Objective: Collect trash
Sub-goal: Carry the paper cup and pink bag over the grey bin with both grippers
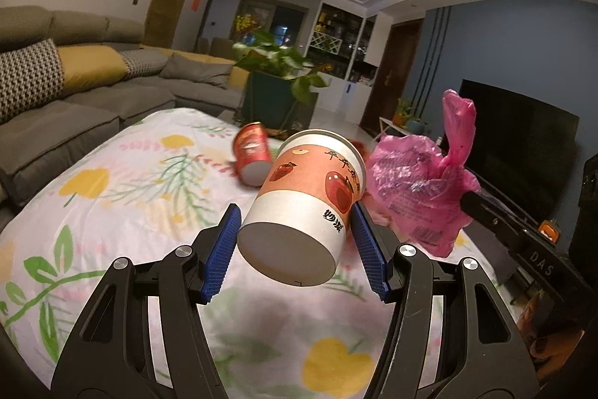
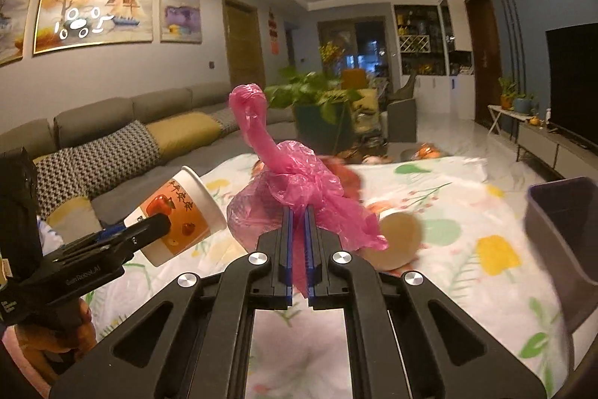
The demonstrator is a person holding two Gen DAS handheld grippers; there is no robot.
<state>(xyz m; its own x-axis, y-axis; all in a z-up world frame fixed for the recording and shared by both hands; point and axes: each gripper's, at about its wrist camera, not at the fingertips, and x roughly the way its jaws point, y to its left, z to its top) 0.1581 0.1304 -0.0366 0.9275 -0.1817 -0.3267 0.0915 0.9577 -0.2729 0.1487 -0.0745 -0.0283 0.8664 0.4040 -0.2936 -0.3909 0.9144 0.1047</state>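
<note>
Left gripper [image 1: 295, 215]: blue-padded jaws clamped on a tilted paper cup [image 1: 306, 197], raised.
Right gripper [image 2: 298, 223]: jaws pinching a crumpled pink plastic bag [image 2: 299, 182].

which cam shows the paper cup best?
Left wrist: the paper cup fills centre frame, base toward the lens, clamped between the left claw pads, print readable. Right wrist shows it small at left, side-on, partly hidden by the claw.
</note>
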